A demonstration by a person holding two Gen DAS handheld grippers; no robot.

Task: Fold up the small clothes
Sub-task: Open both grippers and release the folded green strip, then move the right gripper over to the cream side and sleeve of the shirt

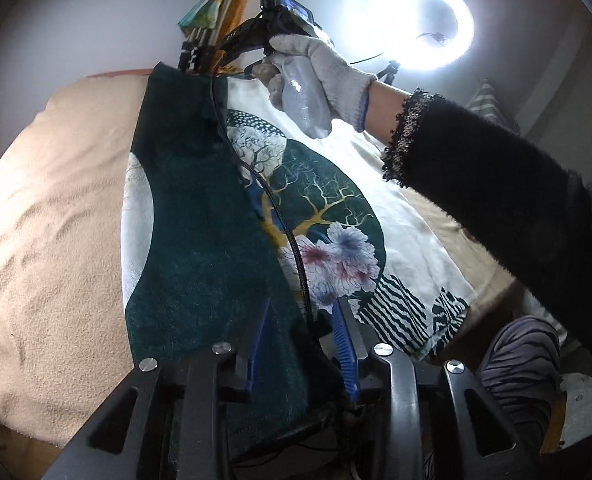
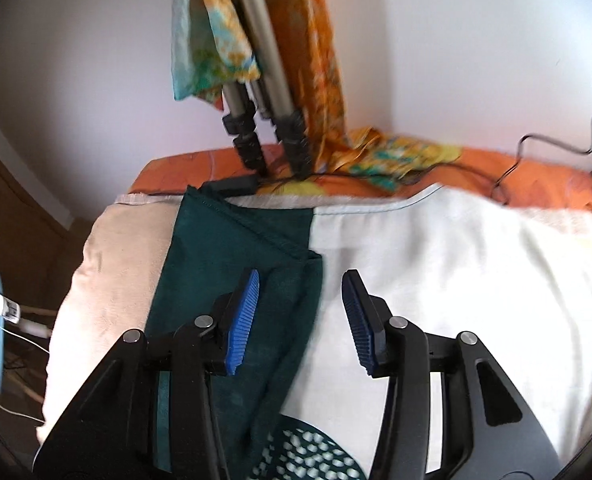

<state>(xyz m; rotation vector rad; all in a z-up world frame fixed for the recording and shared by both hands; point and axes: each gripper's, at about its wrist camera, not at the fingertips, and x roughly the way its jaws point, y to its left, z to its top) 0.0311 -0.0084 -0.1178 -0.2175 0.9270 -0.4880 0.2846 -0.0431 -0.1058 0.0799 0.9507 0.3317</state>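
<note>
A small white shirt [image 1: 408,240] with a dark green printed circle, flowers and stripes lies flat on a beige blanket [image 1: 56,220]. Its dark green part [image 1: 200,240] is folded over the left side. My left gripper [image 1: 302,320] is shut on the green fabric at the near edge, blue pads pressed into the cloth. My right gripper [image 2: 300,280] is open just above the shirt's top, its left pad [image 2: 242,320] over the folded green fabric [image 2: 240,248], its right pad over white cloth [image 2: 456,280]. It also shows in the left wrist view [image 1: 200,68], held by a gloved hand.
A ring light [image 1: 420,24] shines at the back right. Tripod legs [image 2: 256,128] draped with orange and teal scarves stand at the bed's far edge, with cables [image 2: 536,148] on the orange cover. A black cable [image 1: 280,216] trails across the shirt. A striped garment [image 1: 524,352] lies near right.
</note>
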